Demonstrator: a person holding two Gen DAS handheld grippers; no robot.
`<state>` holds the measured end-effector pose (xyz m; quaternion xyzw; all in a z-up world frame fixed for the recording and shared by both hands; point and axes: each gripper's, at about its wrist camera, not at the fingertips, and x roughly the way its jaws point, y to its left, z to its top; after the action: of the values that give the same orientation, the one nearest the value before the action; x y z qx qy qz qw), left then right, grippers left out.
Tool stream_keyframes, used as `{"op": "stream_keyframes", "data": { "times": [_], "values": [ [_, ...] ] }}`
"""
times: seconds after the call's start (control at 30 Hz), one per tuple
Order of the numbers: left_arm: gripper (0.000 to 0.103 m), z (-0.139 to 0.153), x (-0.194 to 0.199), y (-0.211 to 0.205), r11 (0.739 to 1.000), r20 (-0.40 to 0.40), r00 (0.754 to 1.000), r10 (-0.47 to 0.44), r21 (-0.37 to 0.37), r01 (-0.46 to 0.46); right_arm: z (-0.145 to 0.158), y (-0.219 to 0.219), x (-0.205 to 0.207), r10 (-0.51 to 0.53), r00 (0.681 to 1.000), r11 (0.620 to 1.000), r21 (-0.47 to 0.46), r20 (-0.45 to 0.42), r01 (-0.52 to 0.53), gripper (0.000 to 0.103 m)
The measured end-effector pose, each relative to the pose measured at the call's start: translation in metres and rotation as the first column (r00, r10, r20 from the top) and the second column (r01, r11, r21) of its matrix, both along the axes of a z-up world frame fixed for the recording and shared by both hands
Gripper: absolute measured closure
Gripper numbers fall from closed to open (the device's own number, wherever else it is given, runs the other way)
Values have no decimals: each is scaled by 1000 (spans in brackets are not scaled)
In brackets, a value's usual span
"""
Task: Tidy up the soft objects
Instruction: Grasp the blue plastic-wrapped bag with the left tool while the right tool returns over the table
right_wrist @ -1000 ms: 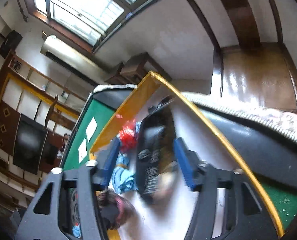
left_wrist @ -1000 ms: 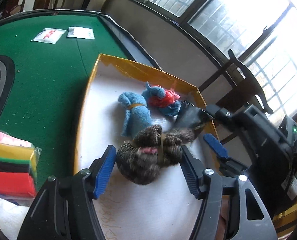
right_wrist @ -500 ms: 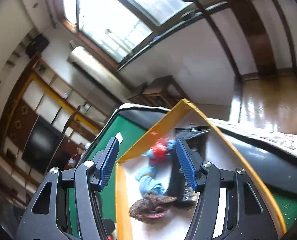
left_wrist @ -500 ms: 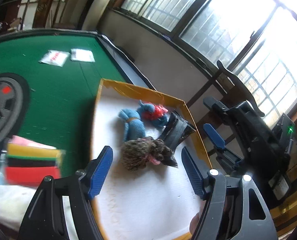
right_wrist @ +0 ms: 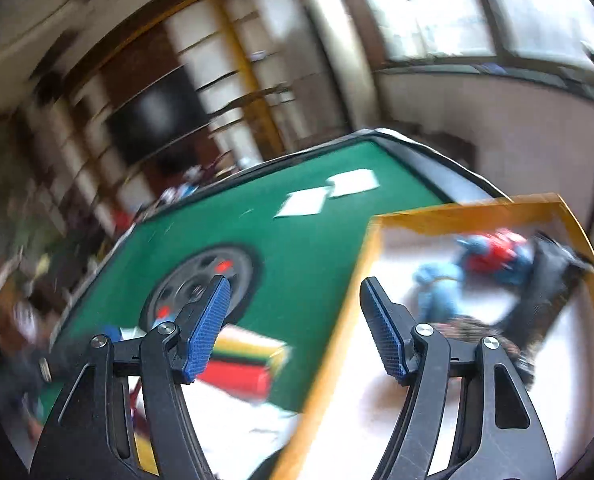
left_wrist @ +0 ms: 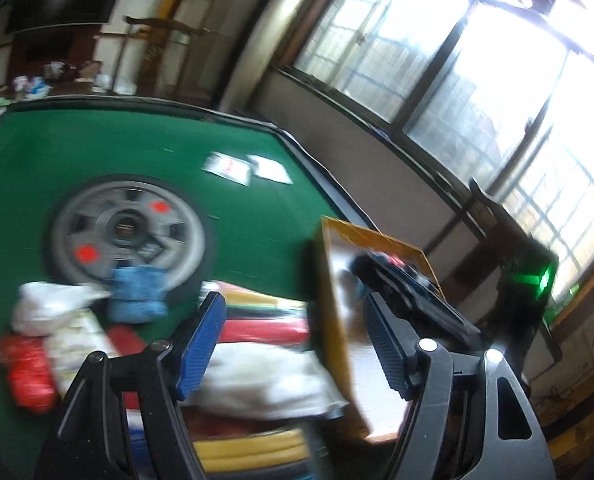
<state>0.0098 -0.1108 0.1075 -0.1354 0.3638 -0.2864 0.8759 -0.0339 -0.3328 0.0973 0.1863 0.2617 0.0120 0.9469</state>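
Note:
My left gripper point(left_wrist: 293, 340) is open with nothing between its blue pads, over a pile of soft things: folded coloured cloths point(left_wrist: 265, 320), a white cloth point(left_wrist: 265, 384), a blue cloth point(left_wrist: 137, 292), a white bag point(left_wrist: 49, 308). My right gripper point(right_wrist: 295, 328) is empty, its jaws opening, above the left rim of the yellow-edged box point(right_wrist: 361, 280). In the box lie a blue toy point(right_wrist: 437, 284), a red and blue toy point(right_wrist: 493, 256), a black item point(right_wrist: 545, 292) and a brown knitted piece point(right_wrist: 473, 328). The coloured cloths point(right_wrist: 241, 360) lie left of the box.
The green table point(left_wrist: 97, 152) has a grey round centre plate point(left_wrist: 129, 232) and two white packets point(left_wrist: 249, 168) at its far side. A red packet point(left_wrist: 29, 368) lies at the near left. Beyond the box point(left_wrist: 329, 280) are a wall and windows. Both views are blurred.
The left gripper let go of the brown knitted piece, the right gripper let go of the black item, both in the box. Both grippers then drew back and swung left toward the pile.

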Motion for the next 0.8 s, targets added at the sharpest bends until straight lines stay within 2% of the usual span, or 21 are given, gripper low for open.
{"op": "stream_keyframes", "data": {
  "times": [0.13, 0.27, 0.33, 0.4, 0.53, 0.63, 0.73, 0.8],
  "values": [
    [31, -2, -4, 54, 995, 6, 995, 101, -22, -100, 1, 41, 0, 160, 987, 982, -109, 33, -156, 35],
    [31, -12, -3, 110, 976, -10, 976, 216, -10, -216, -4, 56, 1, 241, 970, 963, -130, 35, -234, 35],
    [31, -21, 1, 140, 957, -32, 957, 289, 11, -289, -7, 52, 3, 256, 966, 961, -116, 31, -251, 35],
    [31, -31, 6, 162, 939, -63, 938, 342, 67, -338, -9, 52, 3, 258, 966, 961, -109, 27, -254, 35],
    [31, -51, 17, 204, 875, -84, 881, 466, 188, -445, -11, 49, -1, 257, 966, 963, -95, 34, -253, 35],
    [31, -63, 29, 221, 879, -123, 876, 466, 177, -443, -10, 52, -2, 261, 965, 961, -99, 34, -257, 35],
    [31, -77, 41, 219, 914, -188, 896, 402, 135, -382, -10, 52, -1, 256, 966, 962, -102, 33, -252, 35],
    [31, -81, 43, 215, 910, -174, 896, 408, 165, -382, -10, 52, -2, 255, 966, 963, -101, 32, -250, 35]
  ]
}}
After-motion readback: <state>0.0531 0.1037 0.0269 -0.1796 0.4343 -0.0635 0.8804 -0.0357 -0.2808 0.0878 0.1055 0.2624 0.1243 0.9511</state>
